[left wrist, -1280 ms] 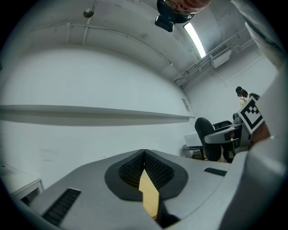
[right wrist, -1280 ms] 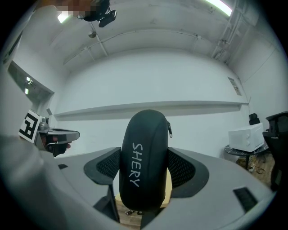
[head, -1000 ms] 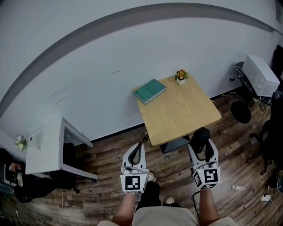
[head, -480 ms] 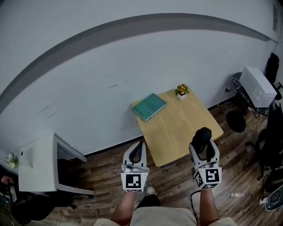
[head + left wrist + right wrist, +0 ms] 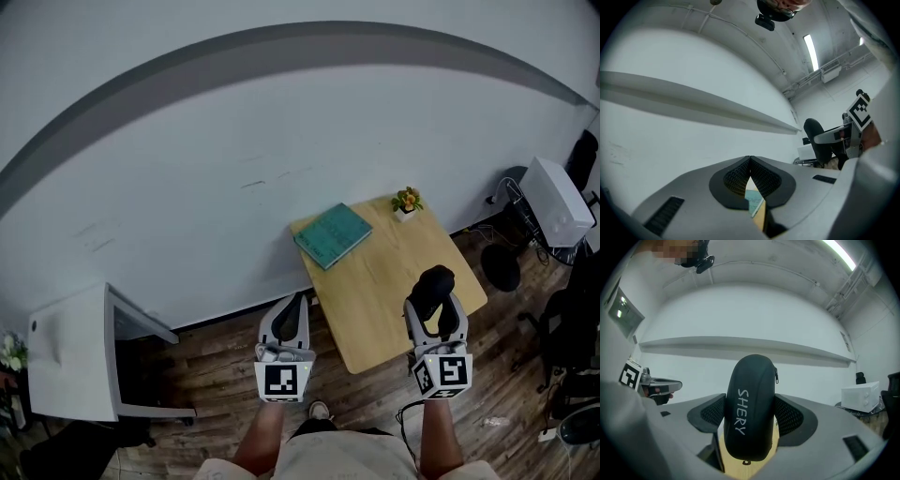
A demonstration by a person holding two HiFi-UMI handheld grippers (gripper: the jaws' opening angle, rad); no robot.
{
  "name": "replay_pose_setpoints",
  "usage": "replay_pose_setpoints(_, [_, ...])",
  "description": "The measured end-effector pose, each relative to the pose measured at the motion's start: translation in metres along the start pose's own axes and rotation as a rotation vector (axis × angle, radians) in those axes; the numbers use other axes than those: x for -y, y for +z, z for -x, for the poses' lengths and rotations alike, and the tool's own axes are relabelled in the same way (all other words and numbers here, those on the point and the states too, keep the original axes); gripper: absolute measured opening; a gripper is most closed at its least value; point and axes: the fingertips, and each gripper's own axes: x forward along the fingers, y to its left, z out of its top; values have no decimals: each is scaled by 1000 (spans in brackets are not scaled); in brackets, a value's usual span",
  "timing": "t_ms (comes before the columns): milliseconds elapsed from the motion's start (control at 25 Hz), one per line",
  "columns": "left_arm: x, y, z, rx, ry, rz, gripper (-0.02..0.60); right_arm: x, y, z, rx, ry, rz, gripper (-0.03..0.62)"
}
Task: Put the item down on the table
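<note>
My right gripper (image 5: 431,298) is shut on a black zippered case (image 5: 432,286), held above the near right part of a small wooden table (image 5: 384,281). In the right gripper view the case (image 5: 750,413) stands upright between the jaws, with white lettering down its side. My left gripper (image 5: 291,317) hangs off the table's left edge, above the floor. Its pads (image 5: 761,180) meet at the tips and hold nothing.
A teal book (image 5: 333,235) lies at the table's far left corner and a small potted plant (image 5: 407,202) at the far right corner. A white desk (image 5: 70,352) stands at the left, a white appliance (image 5: 558,200) and black chairs (image 5: 572,328) at the right. The wall runs behind the table.
I have come closer to the table: it has shifted down and right in the head view, and the right gripper with the case now hangs over the tabletop.
</note>
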Motion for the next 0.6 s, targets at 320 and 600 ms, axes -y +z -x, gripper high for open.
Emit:
replay_pose_setpoints(320, [-22,-14,-28,19,-40,-8,8,-19,-10,-32,-1,-11,5,334])
replay_pose_setpoints(600, [-22,-29,-45,-16,-57,8,8,-18,-23,-52,-5,-19,-5,334])
